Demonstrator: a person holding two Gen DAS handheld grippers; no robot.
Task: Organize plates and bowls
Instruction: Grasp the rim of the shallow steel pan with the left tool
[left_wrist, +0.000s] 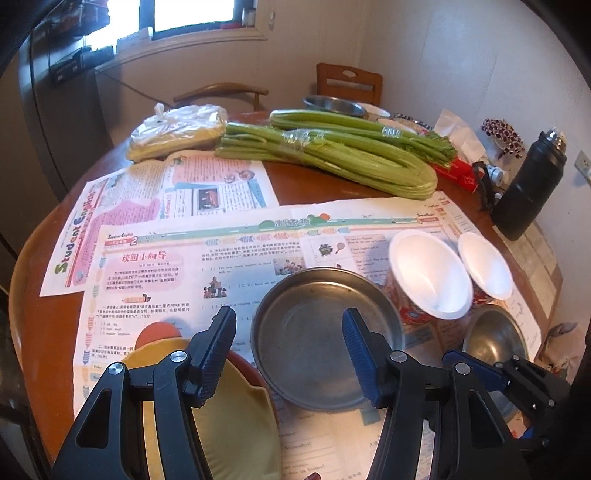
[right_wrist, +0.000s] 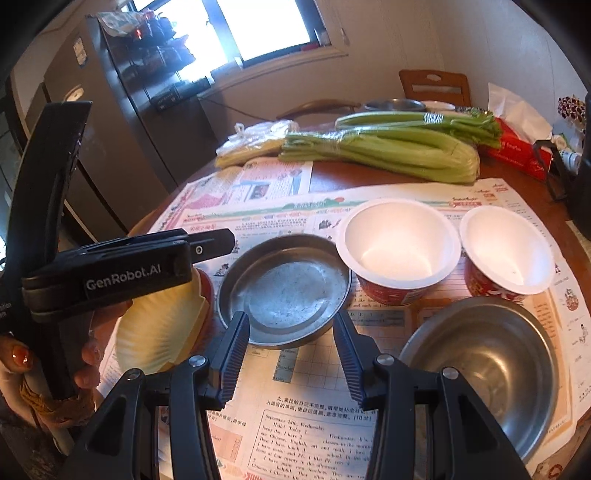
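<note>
**A:** Where are the dishes and claws?

**B:** A shallow steel plate lies on newspaper. The left gripper hovers over its near rim and the right gripper is just short of it. Both have their jaws apart and hold nothing.

**A:** What could go wrong?

**B:** Probably a slip. A pinch on that thin rim could skid the plate across the paper into the light paper bowl beside it.

**A:** Anything unclear?

**B:** The yellow plate is half hidden behind the left claw. The far dishes are mostly hidden behind the celery.

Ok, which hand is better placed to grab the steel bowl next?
Right. The steel bowl sits just beside the right gripper, which is open and empty. The left gripper hovers farther off, over the flat metal dish.
</note>
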